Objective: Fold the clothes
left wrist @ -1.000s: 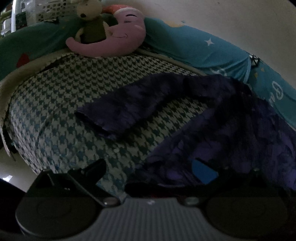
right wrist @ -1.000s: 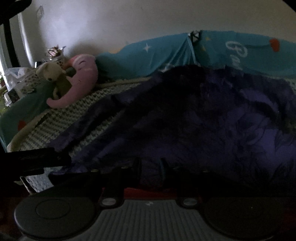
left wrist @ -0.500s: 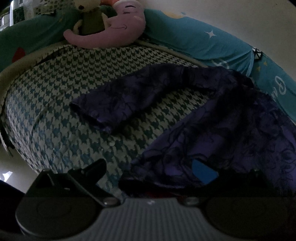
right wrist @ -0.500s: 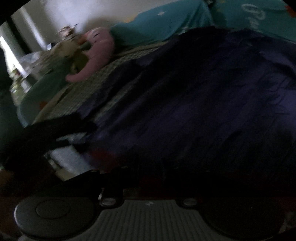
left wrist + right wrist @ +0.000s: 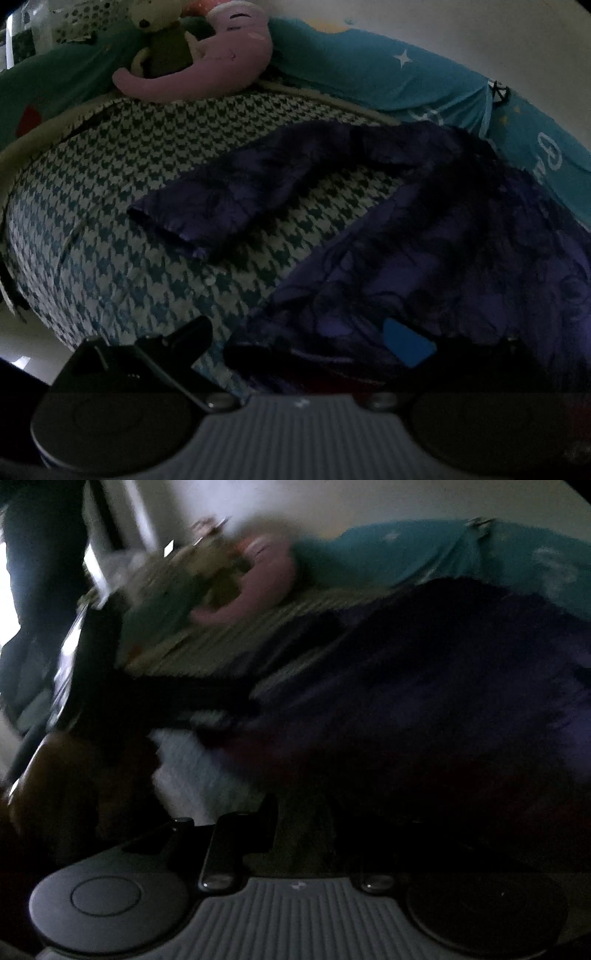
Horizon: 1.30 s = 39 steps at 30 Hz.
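One purple garment (image 5: 424, 236) is lying limp across the checked bed (image 5: 110, 221) at frame centre-right — best pinched at its hem; left gripper (image 5: 295, 336) is standing apart around it, right gripper's (image 5: 306, 812) grip — untellable.

We are in a home bedroom: a bed (image 5: 122, 206) with a houndstooth cover fills the view. A pink plush toy (image 5: 221, 62) and a small stuffed animal (image 5: 162, 40) lie at its far end, and teal star-printed bedding (image 5: 388, 74) runs along the pale wall (image 5: 480, 33).

Left gripper (image 5: 306, 339) splayed; right gripper (image 5: 306, 812) indistinct
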Tool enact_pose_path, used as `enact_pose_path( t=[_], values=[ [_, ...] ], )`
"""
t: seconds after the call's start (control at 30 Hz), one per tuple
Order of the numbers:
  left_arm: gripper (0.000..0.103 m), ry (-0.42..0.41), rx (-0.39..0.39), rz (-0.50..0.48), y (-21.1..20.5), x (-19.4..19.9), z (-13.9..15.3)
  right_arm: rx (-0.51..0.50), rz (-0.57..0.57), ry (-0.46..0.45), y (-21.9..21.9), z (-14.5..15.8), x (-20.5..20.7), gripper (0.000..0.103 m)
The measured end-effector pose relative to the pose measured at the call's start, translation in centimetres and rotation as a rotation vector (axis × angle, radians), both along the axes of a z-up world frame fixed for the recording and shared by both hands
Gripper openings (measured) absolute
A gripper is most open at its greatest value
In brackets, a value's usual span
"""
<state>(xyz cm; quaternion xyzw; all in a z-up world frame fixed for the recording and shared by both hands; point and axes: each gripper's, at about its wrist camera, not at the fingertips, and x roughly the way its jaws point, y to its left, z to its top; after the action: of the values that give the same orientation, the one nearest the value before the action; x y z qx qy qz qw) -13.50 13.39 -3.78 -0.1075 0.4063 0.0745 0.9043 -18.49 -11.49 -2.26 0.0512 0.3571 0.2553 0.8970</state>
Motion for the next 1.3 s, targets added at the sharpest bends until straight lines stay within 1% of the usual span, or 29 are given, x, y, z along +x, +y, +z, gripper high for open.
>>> enact_pose_path(
  t=[0.13,0.23,0.33,0.47,0.5,0.63,0.73,0.87,0.93,1.0,1.1,1.2,1.3],
  values=[
    [0.103,0.009,-0.006,0.034,0.5,0.3,-0.1,-0.001,-0.131,-0.040,-0.5,0.4,1.3,0.027],
    [0.103,0.014,-0.015,0.028,0.5,0.4,-0.2,-0.018,-0.206,-0.051,-0.8,0.2,2.7,0.028],
    [0.103,0.030,0.009,0.002,0.1,0.5,-0.6,-0.025,-0.276,-0.016,-1.5,-0.4,4.2,0.028],
    [0.103,0.065,0.019,-0.030,-0.1,0.4,-1.1,-0.062,-0.318,0.057,-1.9,-1.6,5.3,0.028],
    [0.103,0.075,0.025,-0.035,-0.1,0.4,-1.2,-0.064,-0.314,0.074,-1.9,-1.8,5.3,0.029],
    [0.103,0.104,0.040,-0.062,-0.3,0.1,-1.6,-0.084,-0.252,0.082,-1.6,-1.8,4.1,0.032],
    [0.103,0.119,0.061,-0.088,-0.4,-0.3,-1.7,-0.095,-0.204,0.088,-1.6,-1.7,2.7,0.033],
    [0.103,0.126,0.060,-0.100,-0.4,-0.7,-1.7,-0.103,-0.159,0.095,-1.6,-1.7,1.4,0.033],
    [0.103,0.114,0.049,-0.093,-0.3,-0.9,-1.4,-0.104,-0.135,0.093,-1.6,-1.5,0.7,0.033],
    [0.103,0.082,0.036,-0.085,-0.4,-1.0,-0.9,-0.086,-0.112,0.106,-1.8,-1.4,0.3,0.033],
    [0.103,0.037,0.042,-0.088,-1.0,-1.1,0.0,-0.060,-0.066,0.139,-1.9,-1.4,-0.3,0.033],
    [0.103,0.010,0.047,-0.099,-1.9,-1.1,0.5,-0.078,-0.027,0.123,-1.9,-1.2,-1.1,0.033],
    [0.103,0.012,0.054,-0.117,-3.0,-0.8,0.5,-0.078,-0.014,0.102,-2.3,-0.7,-1.8,0.033]
  ],
)
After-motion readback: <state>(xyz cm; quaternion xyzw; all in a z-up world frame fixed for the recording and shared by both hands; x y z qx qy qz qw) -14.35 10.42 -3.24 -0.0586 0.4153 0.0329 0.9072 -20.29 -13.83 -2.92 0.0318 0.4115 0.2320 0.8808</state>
